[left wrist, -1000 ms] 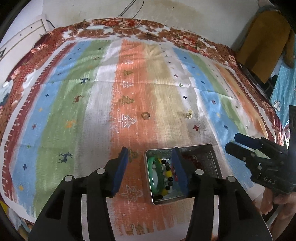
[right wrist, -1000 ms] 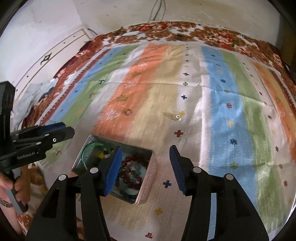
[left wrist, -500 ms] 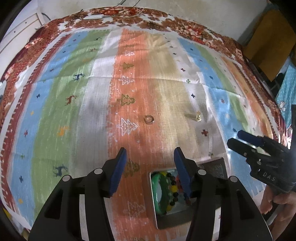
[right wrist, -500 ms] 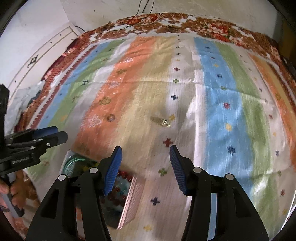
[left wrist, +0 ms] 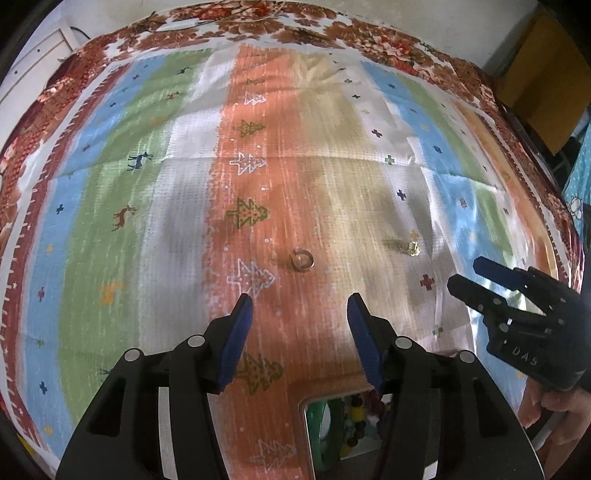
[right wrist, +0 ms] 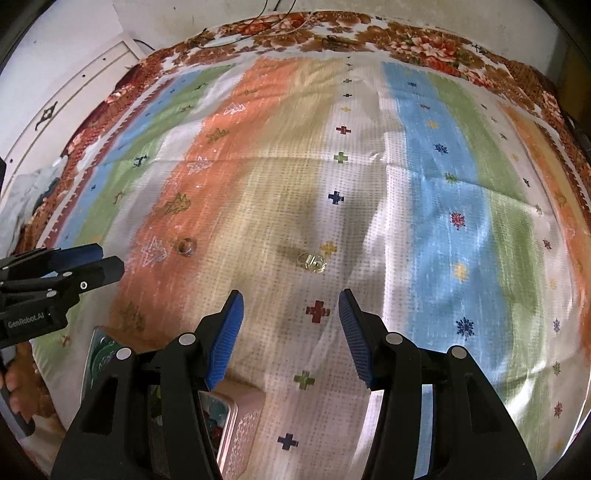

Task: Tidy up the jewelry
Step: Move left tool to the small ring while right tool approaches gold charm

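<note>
Nearest the person: metal tin (left wrist: 334, 454), low on the striped cloth (left wrist: 155, 229), partly hidden under both tools. Inside it, a green bangle (left wrist: 325, 432) and a strand of dark and yellow beads (left wrist: 352, 417); in the right wrist view the tin (right wrist: 240, 417) shows its patterned side wall, contents mostly screened by the black finger frame.

Left gripper (left wrist: 300, 312): jaws spread wide, blue pads apart, nothing between them. It hangs over the orange stripe, just beyond the tin's far edge.

Right gripper (right wrist: 291, 308): jaws equally wide, nothing held. Below the gap, a red cross printed on the cloth.

Next out: small plain ring (left wrist: 302, 259), lying flat on the orange stripe, just ahead of the left pads and apart from them. Same ring in the right wrist view (right wrist: 185, 246), off to the left, near the left tool's tips.

Gold-coloured ring with a clear setting (right wrist: 313, 261), on the pale stripe beside a yellow cross, just ahead of the right pads, not touched. In the left wrist view (left wrist: 413, 246) it is too blurred for detail.

The two rings are well apart.

Farthest: floral border (right wrist: 413, 40) of the bedding, then white wall (right wrist: 74, 33).
</note>
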A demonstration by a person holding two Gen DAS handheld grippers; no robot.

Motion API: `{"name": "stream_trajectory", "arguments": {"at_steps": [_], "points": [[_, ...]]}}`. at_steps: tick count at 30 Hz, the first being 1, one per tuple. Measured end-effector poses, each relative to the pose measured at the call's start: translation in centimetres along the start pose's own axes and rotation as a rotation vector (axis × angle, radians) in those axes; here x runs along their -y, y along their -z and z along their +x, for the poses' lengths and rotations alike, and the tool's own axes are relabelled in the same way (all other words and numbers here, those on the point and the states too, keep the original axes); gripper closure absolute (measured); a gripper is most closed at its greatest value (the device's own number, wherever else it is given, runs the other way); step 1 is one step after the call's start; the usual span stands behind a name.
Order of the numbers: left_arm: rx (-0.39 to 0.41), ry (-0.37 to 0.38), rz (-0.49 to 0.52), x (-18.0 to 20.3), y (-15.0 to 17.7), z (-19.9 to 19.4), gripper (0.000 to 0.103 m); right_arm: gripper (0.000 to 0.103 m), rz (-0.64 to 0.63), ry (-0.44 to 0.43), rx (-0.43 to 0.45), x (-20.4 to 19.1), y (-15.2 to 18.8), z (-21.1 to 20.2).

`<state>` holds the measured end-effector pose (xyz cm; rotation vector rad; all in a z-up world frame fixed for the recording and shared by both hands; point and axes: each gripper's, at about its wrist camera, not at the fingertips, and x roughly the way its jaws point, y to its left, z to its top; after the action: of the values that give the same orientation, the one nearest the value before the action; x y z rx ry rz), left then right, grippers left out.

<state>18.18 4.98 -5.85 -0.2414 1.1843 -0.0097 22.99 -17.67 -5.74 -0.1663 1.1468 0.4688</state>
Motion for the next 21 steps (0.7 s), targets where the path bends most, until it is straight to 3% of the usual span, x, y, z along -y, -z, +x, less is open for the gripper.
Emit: {"name": "stream_trajectory", "arguments": {"at_steps": [5,21], "points": [[-0.036,0.035,-0.020,-0.3,-0.8,1.4,0.050,0.050,-0.011,0.001,-0.009,-0.2,-0.4,0.6],[-0.113,0.025,-0.030,-1.1,-2.7,5.2,0.050,0.050,0.003,0.025,-0.065,0.5,-1.9,4.2]]}}
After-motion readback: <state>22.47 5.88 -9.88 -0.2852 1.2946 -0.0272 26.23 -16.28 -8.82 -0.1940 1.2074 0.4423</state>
